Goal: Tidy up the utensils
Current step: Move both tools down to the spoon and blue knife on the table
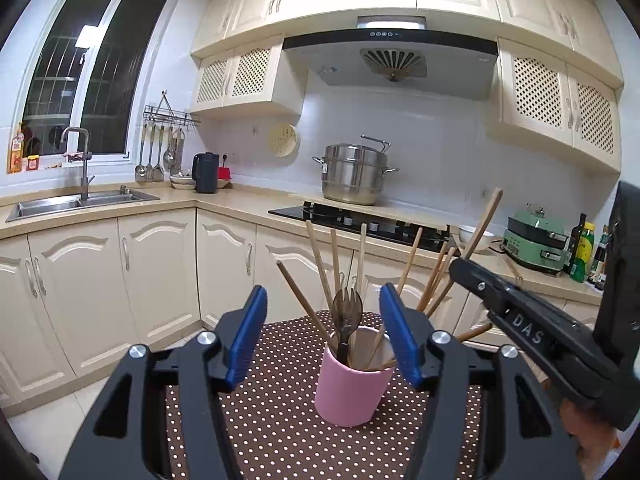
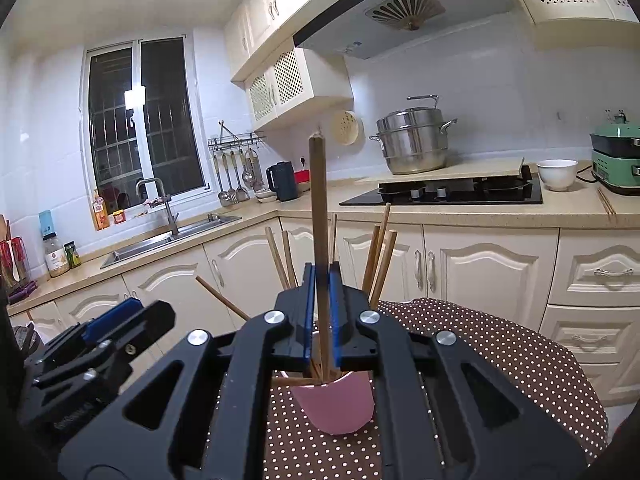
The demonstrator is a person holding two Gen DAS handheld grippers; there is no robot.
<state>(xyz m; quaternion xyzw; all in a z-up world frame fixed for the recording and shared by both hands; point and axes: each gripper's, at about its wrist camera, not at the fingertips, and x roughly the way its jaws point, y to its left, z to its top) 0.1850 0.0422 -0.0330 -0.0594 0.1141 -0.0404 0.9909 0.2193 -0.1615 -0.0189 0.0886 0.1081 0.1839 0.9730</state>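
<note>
A pink cup [image 1: 352,388] stands on a brown polka-dot cloth [image 1: 280,432] and holds several wooden chopsticks [image 1: 320,264] and a dark plastic fork [image 1: 347,312]. My left gripper [image 1: 324,332] is open and empty, its blue pads either side of the cup's top. My right gripper [image 2: 320,312] is shut on one wooden chopstick [image 2: 319,208], held upright with its lower end in the pink cup [image 2: 336,408]. In the left wrist view the right gripper [image 1: 520,320] reaches in from the right above the cup with that chopstick [image 1: 484,220]. The left gripper [image 2: 100,344] shows at lower left.
The clothed table [image 2: 500,352] stands before cream cabinets. On the counter are a black hob [image 2: 440,194], a steel steamer pot [image 2: 412,140], a white bowl [image 2: 557,174], a green appliance [image 2: 616,164] and two loose chopsticks [image 2: 606,202]. A sink [image 1: 80,200] is at left.
</note>
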